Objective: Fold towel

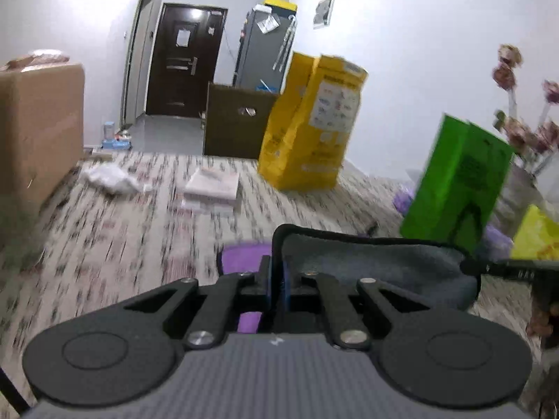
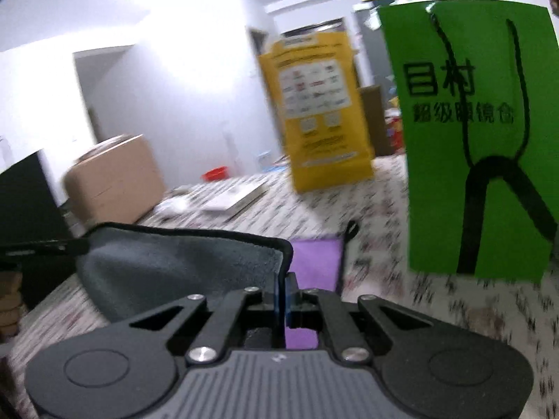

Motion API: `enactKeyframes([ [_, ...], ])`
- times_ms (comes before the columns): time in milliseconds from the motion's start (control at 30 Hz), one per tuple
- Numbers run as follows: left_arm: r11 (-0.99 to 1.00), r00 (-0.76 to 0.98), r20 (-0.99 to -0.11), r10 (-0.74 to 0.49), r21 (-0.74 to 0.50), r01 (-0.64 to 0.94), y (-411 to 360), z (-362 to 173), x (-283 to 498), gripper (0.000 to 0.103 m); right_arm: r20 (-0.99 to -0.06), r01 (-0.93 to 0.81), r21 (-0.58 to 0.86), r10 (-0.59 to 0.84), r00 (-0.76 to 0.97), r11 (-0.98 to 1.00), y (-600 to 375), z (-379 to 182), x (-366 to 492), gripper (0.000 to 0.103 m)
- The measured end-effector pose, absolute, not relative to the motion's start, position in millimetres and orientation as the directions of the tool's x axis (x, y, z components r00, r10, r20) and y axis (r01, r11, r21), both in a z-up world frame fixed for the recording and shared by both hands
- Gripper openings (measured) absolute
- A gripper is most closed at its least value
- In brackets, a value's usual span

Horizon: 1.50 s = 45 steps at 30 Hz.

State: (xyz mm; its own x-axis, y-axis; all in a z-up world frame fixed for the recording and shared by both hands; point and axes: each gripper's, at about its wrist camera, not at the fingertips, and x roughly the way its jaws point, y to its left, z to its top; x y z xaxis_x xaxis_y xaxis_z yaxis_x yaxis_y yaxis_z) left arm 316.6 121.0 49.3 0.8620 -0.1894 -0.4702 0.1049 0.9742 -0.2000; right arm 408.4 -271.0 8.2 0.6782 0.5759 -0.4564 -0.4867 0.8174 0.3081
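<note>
A grey towel with black edging (image 1: pixel 377 265) hangs stretched between my two grippers above the patterned table. My left gripper (image 1: pixel 277 279) is shut on the towel's left corner. My right gripper (image 2: pixel 283 293) is shut on the other corner of the grey towel (image 2: pixel 174 265). The right gripper's tip shows at the right edge of the left wrist view (image 1: pixel 510 267), the left gripper's tip at the left edge of the right wrist view (image 2: pixel 45 246). A purple cloth (image 1: pixel 244 258) lies on the table under the towel; it also shows in the right wrist view (image 2: pixel 314 262).
A green paper bag (image 2: pixel 478 132) stands close on the right; it also shows in the left wrist view (image 1: pixel 457 178). A yellow bag (image 1: pixel 311 122), a flat white box (image 1: pixel 213 186), crumpled white plastic (image 1: pixel 108 178) and a cardboard box (image 1: pixel 38 129) sit farther on the table. Dried flowers (image 1: pixel 524 122) stand far right.
</note>
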Motion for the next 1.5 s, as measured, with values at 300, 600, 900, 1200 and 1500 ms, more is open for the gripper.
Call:
enactKeyframes([
  [300,0.961,0.790,-0.557,-0.256,-0.235,0.145,114,-13,236,0.012,-0.559,-0.583,0.313,0.642,0.526,0.750,-274,-22,345,0.026],
  [600,0.950,0.779,-0.579,-0.240,-0.307,0.064,116,-22,269,0.029,-0.535,-0.491,0.369,0.612,0.582,0.789,-260,-32,365,0.025],
  [900,0.937,0.792,-0.551,-0.262,-0.343,0.071,120,-17,245,0.005,-0.556,-0.452,0.384,0.592,0.583,0.805,-267,-34,348,0.005],
  [1200,0.958,0.754,-0.609,-0.245,-0.272,0.091,107,-30,222,0.005,-0.608,-0.447,0.323,0.545,0.578,0.834,-265,-40,321,0.005],
  [1500,0.963,0.783,-0.582,-0.217,-0.257,0.076,100,-27,226,0.025,-0.624,-0.447,0.251,0.497,0.603,0.858,-258,-41,311,0.011],
])
